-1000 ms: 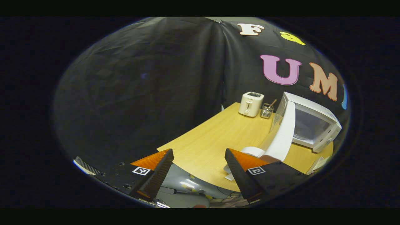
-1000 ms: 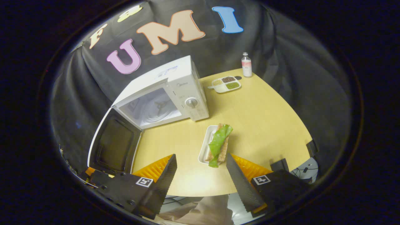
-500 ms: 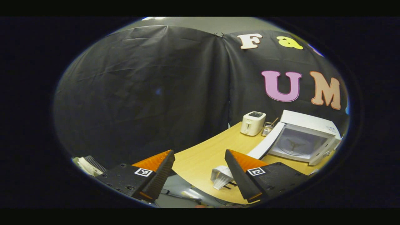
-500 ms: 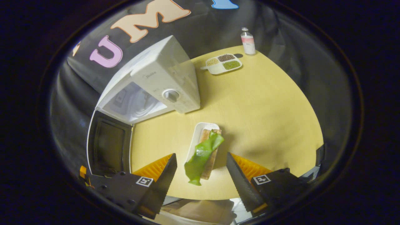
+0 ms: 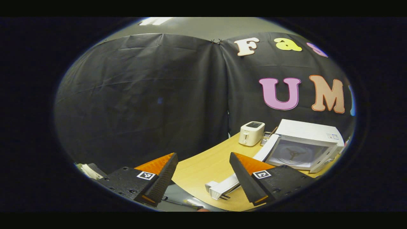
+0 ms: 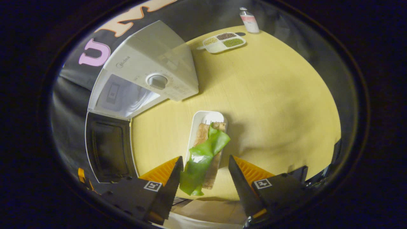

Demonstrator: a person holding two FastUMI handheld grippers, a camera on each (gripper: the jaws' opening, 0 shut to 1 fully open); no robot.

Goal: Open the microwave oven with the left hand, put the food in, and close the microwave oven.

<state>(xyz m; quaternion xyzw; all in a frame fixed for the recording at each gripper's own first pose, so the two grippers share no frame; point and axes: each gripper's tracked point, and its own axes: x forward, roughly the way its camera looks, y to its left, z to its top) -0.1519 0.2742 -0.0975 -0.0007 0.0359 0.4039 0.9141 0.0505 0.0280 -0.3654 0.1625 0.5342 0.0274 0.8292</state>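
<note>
The white microwave (image 6: 149, 73) stands on the wooden table (image 6: 270, 95) with its door (image 6: 108, 146) swung wide open to the left. In front of it a white oblong plate (image 6: 205, 118) holds bread topped with a green lettuce leaf (image 6: 203, 152). My right gripper (image 6: 203, 173) is open, low over the plate's near end, a finger on each side of the food and not pressing it. My left gripper (image 5: 202, 175) is open and holds nothing, back from the table's edge. Beyond it are the open microwave (image 5: 302, 149) and the edge of its door (image 5: 222, 189).
A white toaster (image 5: 251, 133) and a small utensil holder (image 5: 265, 138) stand left of the microwave. A divided tray of grains (image 6: 222, 41) and a small bottle (image 6: 249, 19) sit at the table's far side. Bare tabletop lies right of the plate.
My right gripper has come down and forward until its fingers flank the food's near end. My left gripper has drawn back from the open door and tilted upward.
</note>
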